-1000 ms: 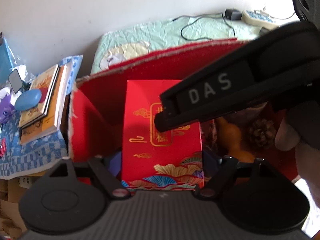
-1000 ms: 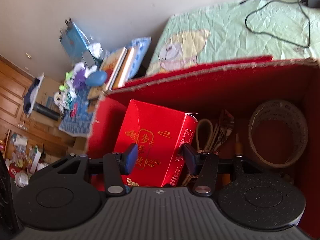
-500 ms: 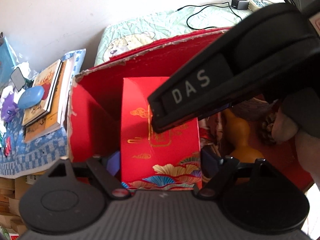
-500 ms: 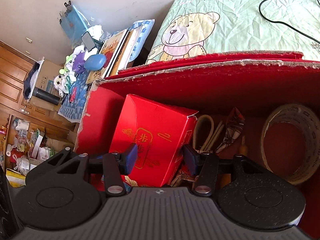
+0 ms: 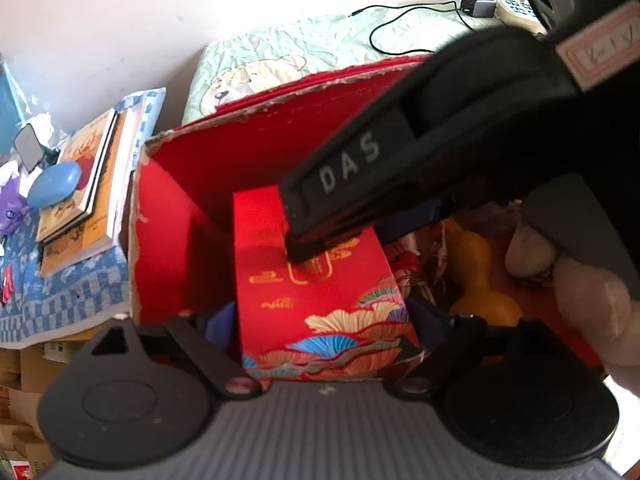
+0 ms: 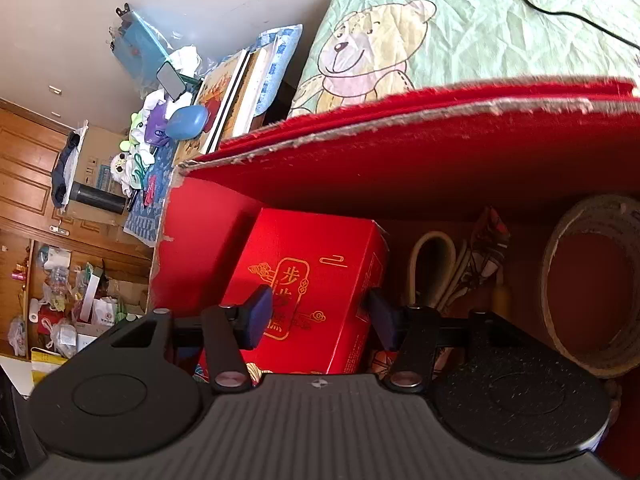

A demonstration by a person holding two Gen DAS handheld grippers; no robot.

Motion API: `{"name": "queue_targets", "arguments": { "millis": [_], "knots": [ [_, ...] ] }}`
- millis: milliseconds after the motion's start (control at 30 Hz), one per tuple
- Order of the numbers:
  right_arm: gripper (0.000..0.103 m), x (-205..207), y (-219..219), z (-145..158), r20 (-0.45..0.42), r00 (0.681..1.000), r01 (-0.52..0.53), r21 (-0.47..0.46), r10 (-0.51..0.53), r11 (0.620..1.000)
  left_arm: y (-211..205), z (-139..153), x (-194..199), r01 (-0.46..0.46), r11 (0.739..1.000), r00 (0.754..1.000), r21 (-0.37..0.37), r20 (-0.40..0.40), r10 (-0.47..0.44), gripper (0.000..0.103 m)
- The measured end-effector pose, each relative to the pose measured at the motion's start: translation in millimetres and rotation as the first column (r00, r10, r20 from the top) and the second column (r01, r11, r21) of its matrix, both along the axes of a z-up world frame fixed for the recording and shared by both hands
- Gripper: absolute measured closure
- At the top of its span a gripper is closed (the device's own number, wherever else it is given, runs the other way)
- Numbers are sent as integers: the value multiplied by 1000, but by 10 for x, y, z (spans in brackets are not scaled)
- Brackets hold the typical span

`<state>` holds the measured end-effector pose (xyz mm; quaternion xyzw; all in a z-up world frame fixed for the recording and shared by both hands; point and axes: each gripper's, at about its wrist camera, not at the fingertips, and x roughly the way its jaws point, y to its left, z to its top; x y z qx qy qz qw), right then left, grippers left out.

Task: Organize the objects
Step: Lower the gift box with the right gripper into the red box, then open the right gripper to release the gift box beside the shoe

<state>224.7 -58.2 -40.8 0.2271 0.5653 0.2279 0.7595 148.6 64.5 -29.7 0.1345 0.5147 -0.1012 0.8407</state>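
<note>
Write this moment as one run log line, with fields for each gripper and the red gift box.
left gripper: opening, astride red gift box | right gripper: opening, over same box | gift box: inside big red carton, beside gourd

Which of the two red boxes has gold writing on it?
The smaller red gift box, standing inside the big plain red cardboard box; it alone carries gold characters and fan patterns.

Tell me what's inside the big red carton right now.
Inside the big red carton: a red gift box at its left end, a yellow gourd, a patterned bag with cream handles and a tape roll. The floor under them is hidden.
</note>
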Motion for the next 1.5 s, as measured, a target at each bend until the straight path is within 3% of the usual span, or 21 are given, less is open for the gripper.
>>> {"name": "queue_targets", "arguments": {
  "millis": [500, 900, 1233, 1500],
  "knots": [
    [47, -56, -39, -22, 26, 999, 40, 8, -41, 999, 16, 29, 7, -4, 1000, 1000, 10, -4, 4, 10],
    [48, -90, -59, 54, 97, 993, 72, -8, -71, 997, 97, 123, -21, -26, 1000, 1000, 7, -8, 26, 6],
    [47, -217, -97, 199, 142, 984, 117, -88, -104, 989, -11, 201, 54, -42, 999, 999, -4, 3, 42, 6],
    [46, -435, -191, 255, 199, 963, 222, -185, -184, 957, -24, 237, 36, -57, 998, 998, -4, 13, 57, 6]
  ]
}}
